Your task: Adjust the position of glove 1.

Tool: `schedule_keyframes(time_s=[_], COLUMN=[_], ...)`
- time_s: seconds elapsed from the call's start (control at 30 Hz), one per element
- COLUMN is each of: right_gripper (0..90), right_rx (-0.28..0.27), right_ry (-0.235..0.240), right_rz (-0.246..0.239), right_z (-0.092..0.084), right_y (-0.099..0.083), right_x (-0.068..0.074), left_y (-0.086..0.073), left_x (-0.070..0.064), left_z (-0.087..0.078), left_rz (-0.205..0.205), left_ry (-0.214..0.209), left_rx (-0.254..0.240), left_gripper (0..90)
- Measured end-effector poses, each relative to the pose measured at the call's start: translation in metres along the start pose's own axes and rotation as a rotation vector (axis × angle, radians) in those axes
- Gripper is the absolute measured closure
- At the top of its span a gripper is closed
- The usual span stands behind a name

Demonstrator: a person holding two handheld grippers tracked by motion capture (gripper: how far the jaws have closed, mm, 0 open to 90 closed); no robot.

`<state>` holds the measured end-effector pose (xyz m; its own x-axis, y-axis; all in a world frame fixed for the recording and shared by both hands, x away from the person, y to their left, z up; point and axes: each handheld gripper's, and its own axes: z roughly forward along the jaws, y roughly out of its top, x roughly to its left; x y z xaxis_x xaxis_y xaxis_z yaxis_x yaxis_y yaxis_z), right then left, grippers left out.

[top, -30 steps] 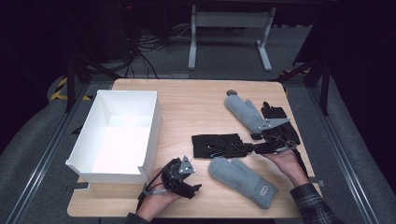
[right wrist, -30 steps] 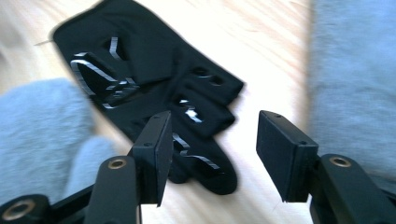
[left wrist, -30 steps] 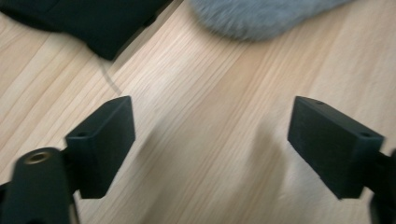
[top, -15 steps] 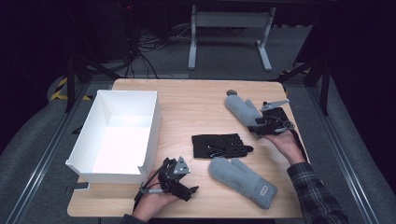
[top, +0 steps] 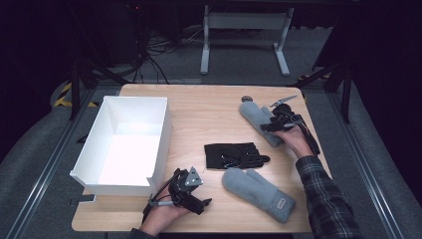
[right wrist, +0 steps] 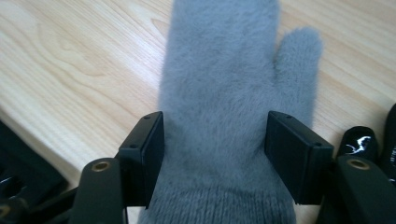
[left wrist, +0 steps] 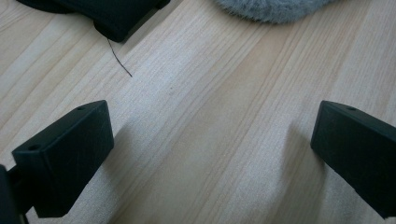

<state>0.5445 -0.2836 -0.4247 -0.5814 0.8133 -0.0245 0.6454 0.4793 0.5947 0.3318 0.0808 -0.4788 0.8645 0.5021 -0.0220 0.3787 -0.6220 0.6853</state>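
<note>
Reach step: right gripper (right wrist: 215, 154) straddles the far grey mitten (top: 256, 121) at the table's (top: 199, 109) right-rear, jaws just opening, not gripping. Next: close on the cuff. Left gripper (top: 191, 191) rests wide, holding nothing.

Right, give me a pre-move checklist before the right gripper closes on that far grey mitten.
1. Right gripper jaws open, one on each side of the far grey mitten: ok.
2. Pads pressing on the mitten: not ok, jaws have just been opening.
3. Mitten lying flat on the table: ok.
4. Left gripper open, nothing between its jaws: ok.
5. White box open-topped: ok.
6. Black glove apart from the mitten: ok.
</note>
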Motion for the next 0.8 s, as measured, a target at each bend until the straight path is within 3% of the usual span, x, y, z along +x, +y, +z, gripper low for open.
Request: schedule_keyframes(time_s=[0.2, 0.3, 0.33, 0.43, 0.57, 0.8], right_gripper=[49.0, 62.5, 71.1, 77.3, 81.4, 82.3], right_rx=[0.039, 0.034, 0.021, 0.012, 0.0, -0.065], right_ry=[-0.006, -0.01, -0.013, -0.007, -0.01, 0.004], right_rz=[-0.008, -0.011, -0.014, -0.017, -0.04, -0.008], right_z=[0.009, 0.009, 0.008, 0.006, 0.002, -0.018], right_y=[-0.001, -0.003, -0.005, -0.006, -0.006, -0.006], right_x=[0.002, 0.002, 0.001, 0.0, 0.0, -0.005], left_y=[0.0, 0.0, 0.0, 0.0, 0.0, 0.0], left_x=[0.0, 0.0, 0.0, 0.0, 0.0, 0.0], left_z=[0.0, 0.0, 0.0, 0.0, 0.0, 0.0], left_rz=[-0.001, -0.001, -0.001, 0.0, 0.0, -0.001], left_ry=[0.0, 0.0, 0.0, 0.0, 0.0, 0.0], left_rx=[0.0, 0.0, 0.0, -0.001, -0.001, -0.001], left_gripper=[0.0, 0.0, 0.0, 0.0, 0.0, 0.0])
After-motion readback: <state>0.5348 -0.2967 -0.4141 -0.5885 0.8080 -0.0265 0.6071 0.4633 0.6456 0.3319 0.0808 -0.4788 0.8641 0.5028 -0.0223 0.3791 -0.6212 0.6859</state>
